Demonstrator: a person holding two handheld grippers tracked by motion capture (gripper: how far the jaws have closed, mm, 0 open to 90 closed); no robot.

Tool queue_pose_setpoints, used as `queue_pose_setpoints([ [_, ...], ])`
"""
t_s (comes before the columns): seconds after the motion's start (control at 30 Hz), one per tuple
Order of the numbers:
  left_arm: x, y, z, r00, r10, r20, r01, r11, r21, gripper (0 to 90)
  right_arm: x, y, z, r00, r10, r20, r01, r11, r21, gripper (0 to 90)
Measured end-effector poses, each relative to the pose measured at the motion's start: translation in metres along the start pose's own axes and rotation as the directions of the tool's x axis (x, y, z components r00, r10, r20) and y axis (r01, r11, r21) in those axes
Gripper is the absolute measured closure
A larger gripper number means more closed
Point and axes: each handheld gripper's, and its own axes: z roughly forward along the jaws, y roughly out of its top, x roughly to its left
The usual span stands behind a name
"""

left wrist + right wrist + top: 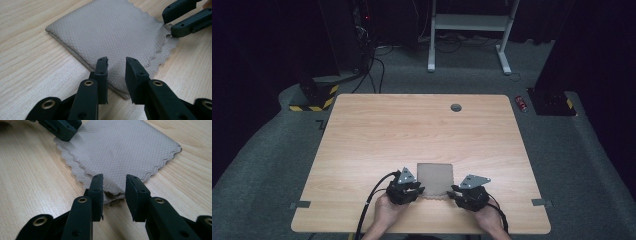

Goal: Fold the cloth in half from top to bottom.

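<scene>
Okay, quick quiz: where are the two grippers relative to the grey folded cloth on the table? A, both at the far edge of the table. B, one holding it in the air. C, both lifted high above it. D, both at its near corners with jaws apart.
D: the left gripper and the right gripper each stand with jaws apart at a near corner of the cloth, which lies flat on the table.

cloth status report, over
Left hand-held gripper open over cloth corner. Right hand-held gripper open at other near corner. Cloth folded flat. Nothing in the way.
</scene>
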Motion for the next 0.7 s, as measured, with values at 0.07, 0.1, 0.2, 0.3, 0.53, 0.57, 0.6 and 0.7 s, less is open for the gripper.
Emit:
queue_pose_setpoints([
  [0.07, -0.001, -0.001, 0.0, 1.0, -0.006, 0.001, 0.006, 1.0, -0.006, 70.6, 0.0, 0.0, 0.002, 0.9999, -0.009, 0.007, 0.009, 1.0, 0.004, 73.1],
  [0.1, 0.0, -0.002, 0.0, 1.0, -0.005, 0.003, 0.005, 1.0, -0.006, 70.2, 0.001, 0.0, 0.002, 0.9999, -0.012, 0.011, 0.012, 1.0, 0.001, 76.7],
  [0.2, -0.001, -0.002, 0.0, 1.0, -0.002, 0.003, 0.002, 1.0, -0.007, 67.5, 0.002, 0.0, 0.002, 0.9996, -0.023, 0.016, 0.023, 1.0, -0.003, 86.9],
  [0.3, -0.001, -0.003, 0.0, 1.0, 0.001, -0.001, -0.001, 1.0, -0.009, 65.1, 0.004, 0.001, 0.003, 0.9991, -0.036, 0.022, 0.036, 0.999, 0.002, 89.3],
  [0.53, -0.002, -0.004, -0.001, 1.0, -0.009, -0.002, 0.009, 0.9999, -0.012, 61.2, 0.01, 0.004, -0.006, 0.9989, -0.046, 0.005, 0.046, 0.999, -0.017, 89.0],
  [0.57, -0.003, -0.005, -0.001, 0.9999, -0.011, -0.003, 0.011, 0.9999, -0.011, 60.6, 0.011, 0.004, -0.006, 0.9989, -0.046, 0.001, 0.046, 0.999, -0.015, 88.9],
  [0.6, -0.002, -0.005, -0.002, 1.0, -0.008, -0.004, 0.008, 1.0, -0.004, 60.2, 0.011, 0.004, -0.007, 0.9988, -0.049, -0.001, 0.049, 0.999, -0.013, 88.8],
  [0.7, -0.002, -0.008, -0.004, 0.9998, -0.022, 0.004, 0.022, 0.9997, -0.007, 59.8, 0.011, 0.002, -0.005, 0.9988, -0.049, -0.003, 0.049, 0.999, 0.003, 88.6],
])
